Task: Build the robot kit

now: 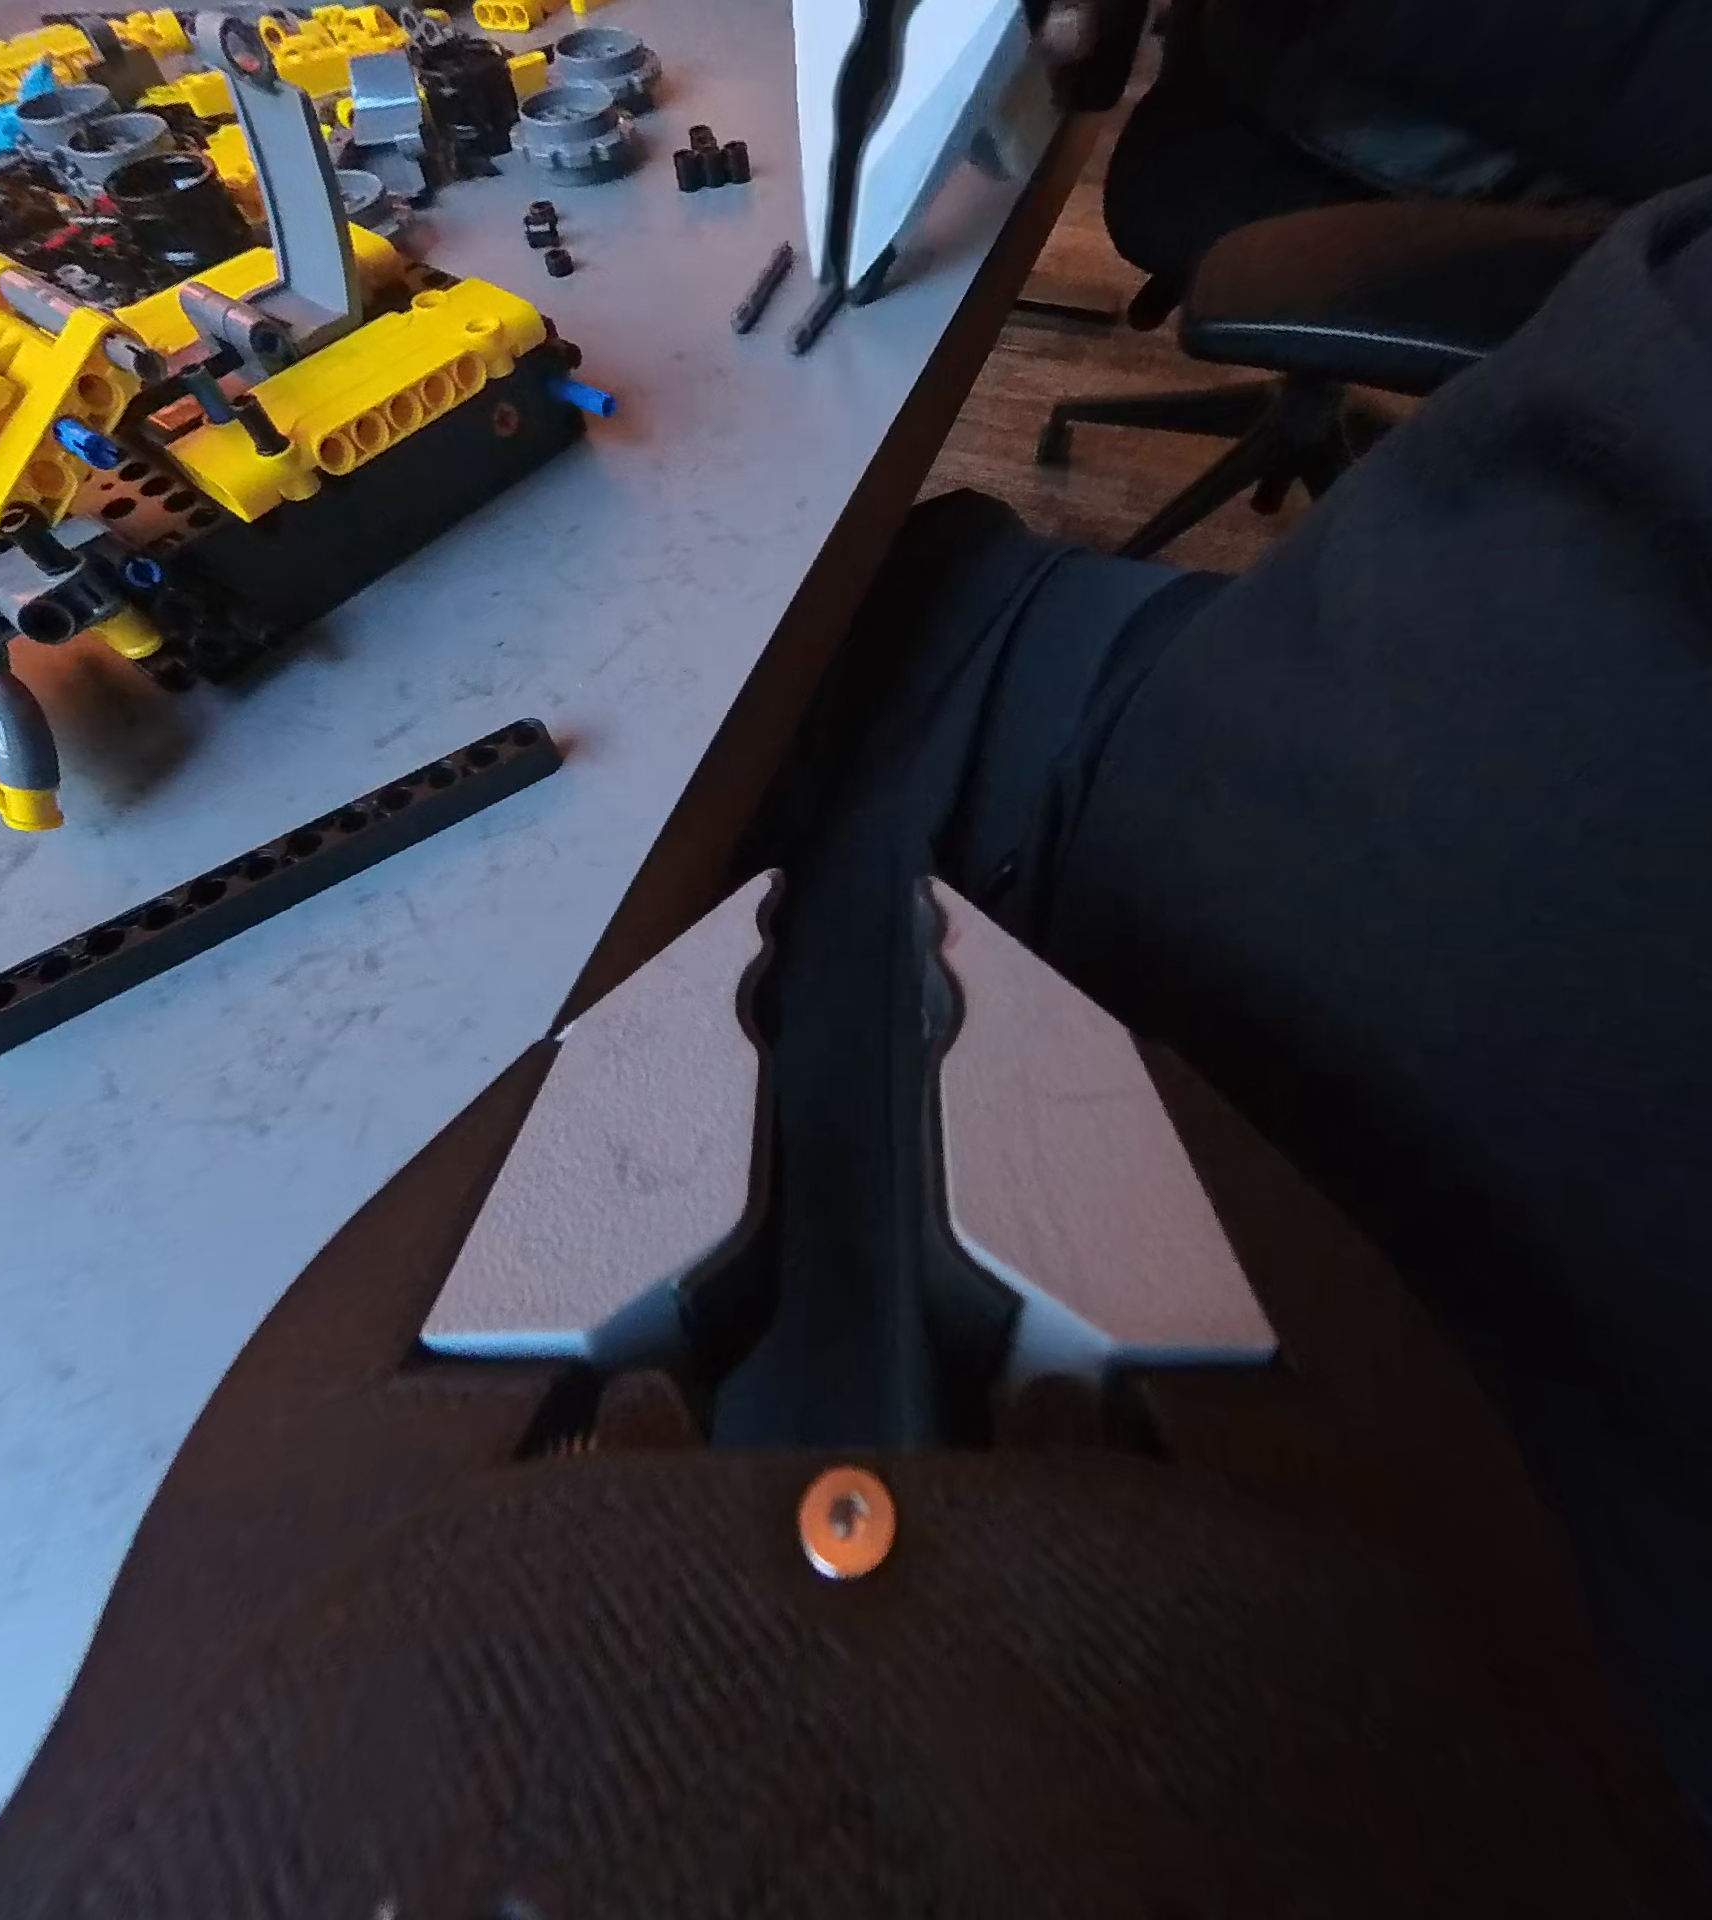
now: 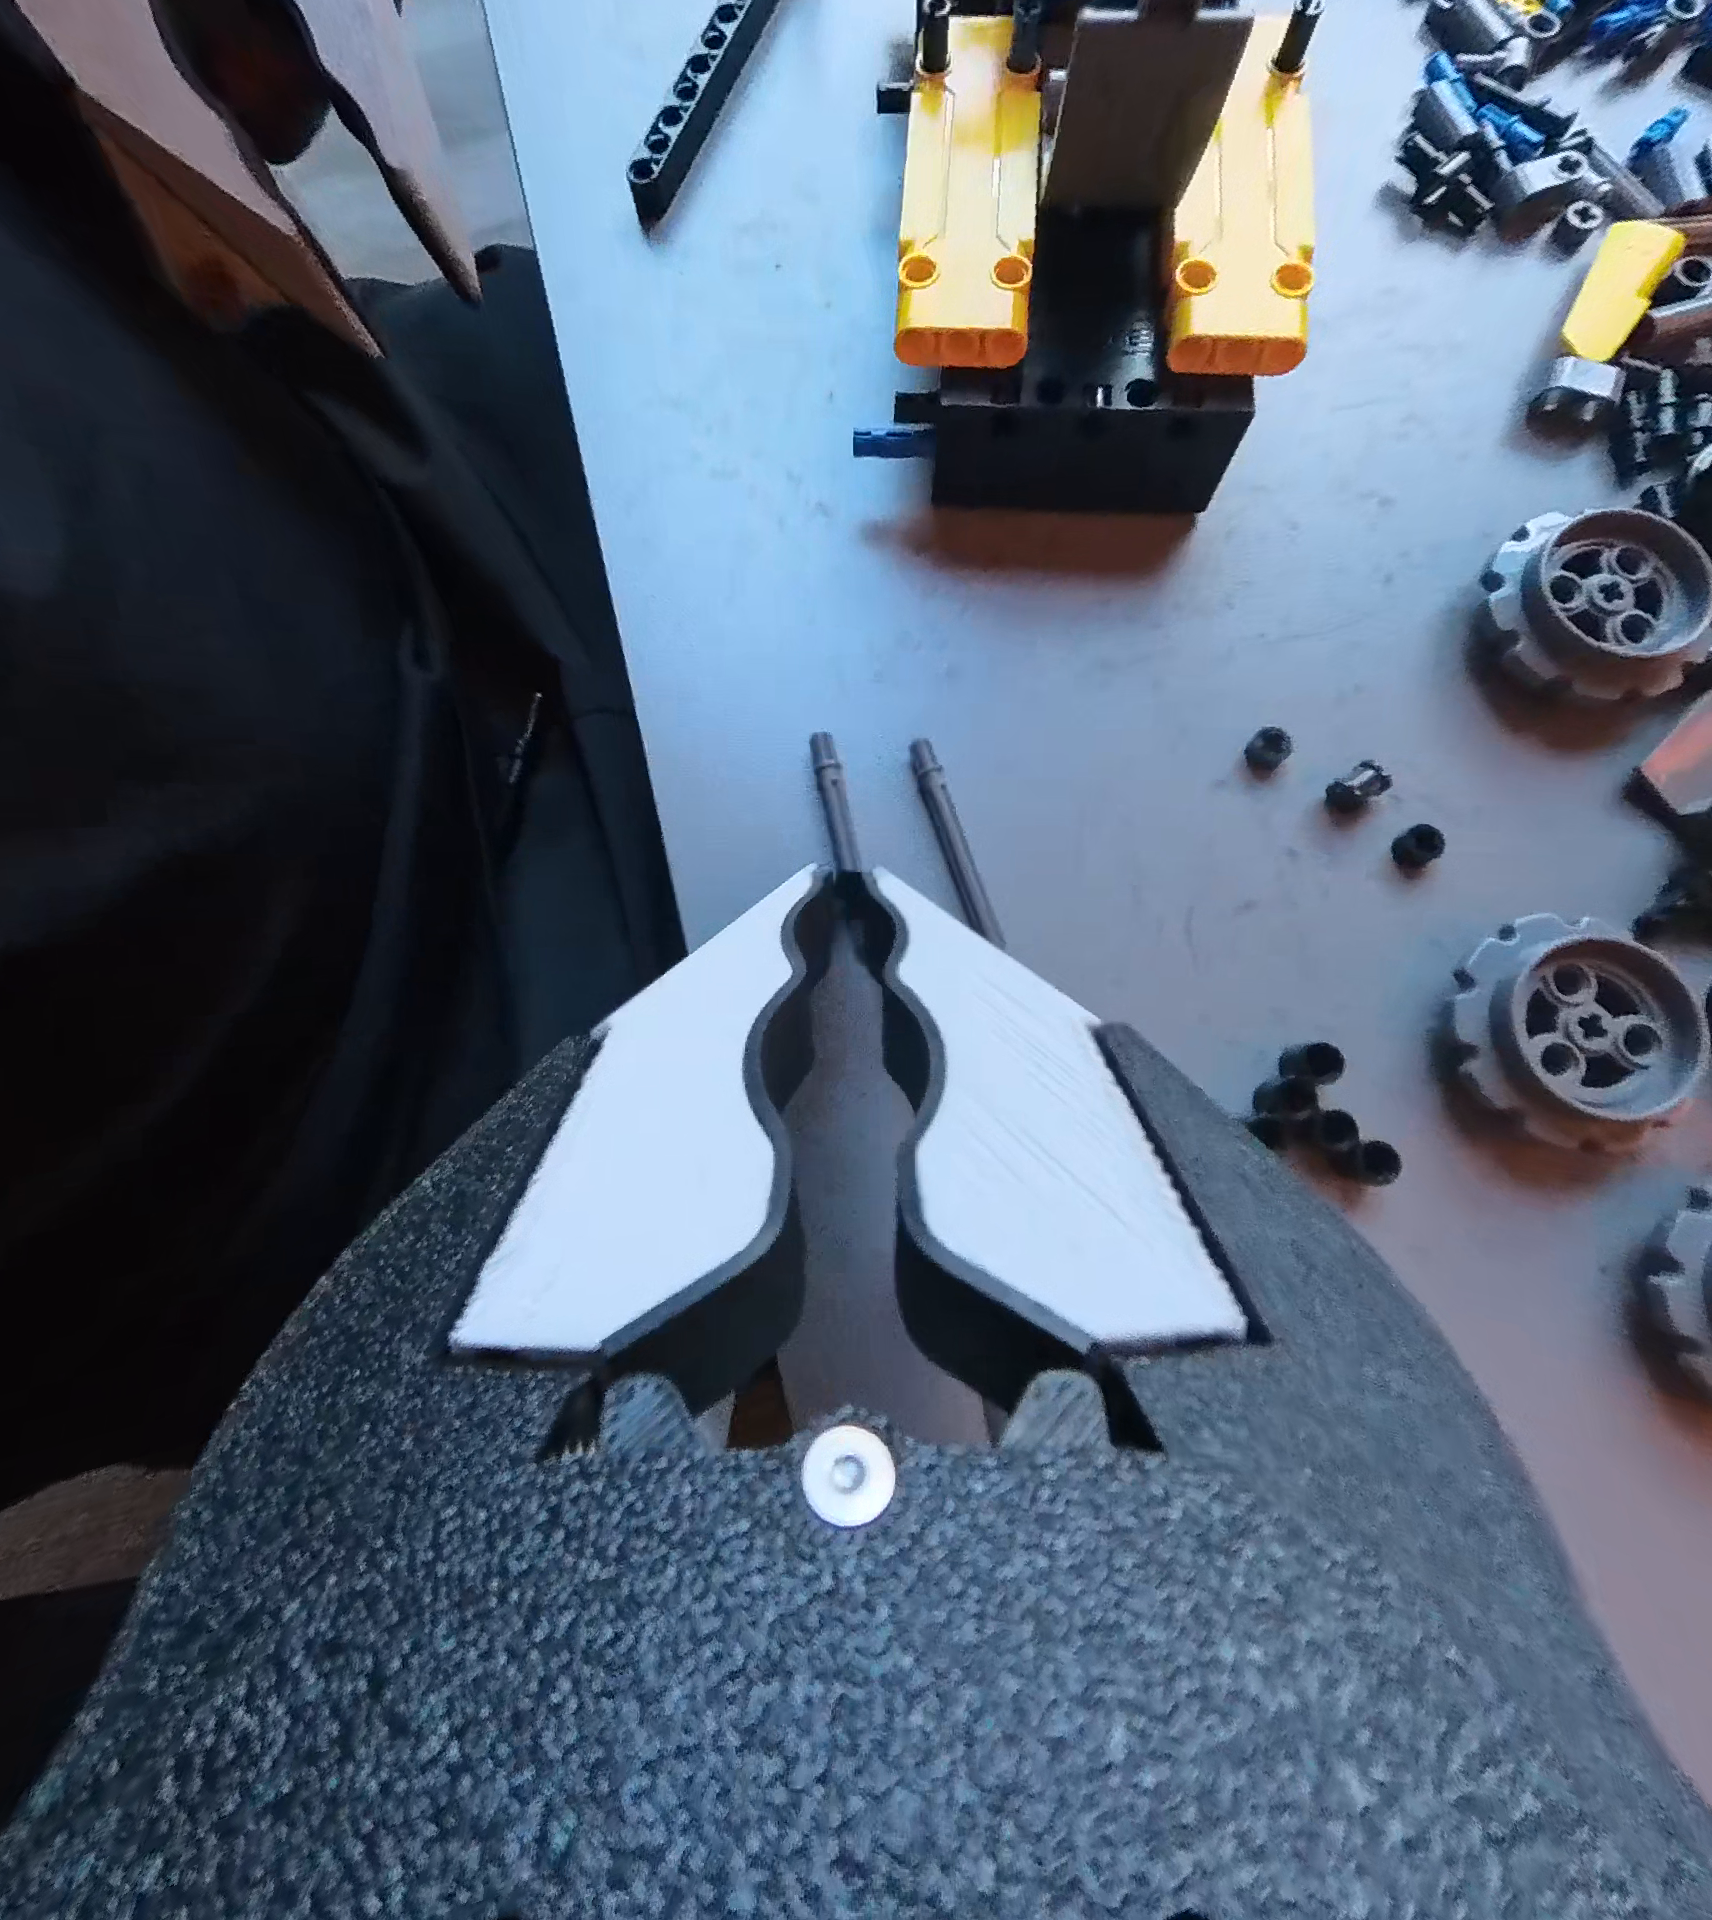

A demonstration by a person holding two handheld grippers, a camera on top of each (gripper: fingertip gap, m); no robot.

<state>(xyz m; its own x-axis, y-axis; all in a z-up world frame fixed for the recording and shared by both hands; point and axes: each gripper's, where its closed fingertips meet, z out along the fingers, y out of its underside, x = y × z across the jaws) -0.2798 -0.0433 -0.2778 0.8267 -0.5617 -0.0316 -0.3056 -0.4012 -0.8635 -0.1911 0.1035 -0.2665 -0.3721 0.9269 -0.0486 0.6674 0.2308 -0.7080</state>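
A grey worktop (image 2: 1091, 644) carries a yellow-and-black brick model (image 2: 1091, 312). Nearer the worktop edge than the model, 2 thin black axles (image 2: 945, 821) lie side by side; the right gripper (image 2: 847, 883) is clamped on the left one. The left gripper (image 1: 847, 894), off that edge, is held slightly apart and empty.

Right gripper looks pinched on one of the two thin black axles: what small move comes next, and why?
Probably a short straight lift. The right gripper looks shut on the near end of the left axle, which still lies on the table close beside the second axle.
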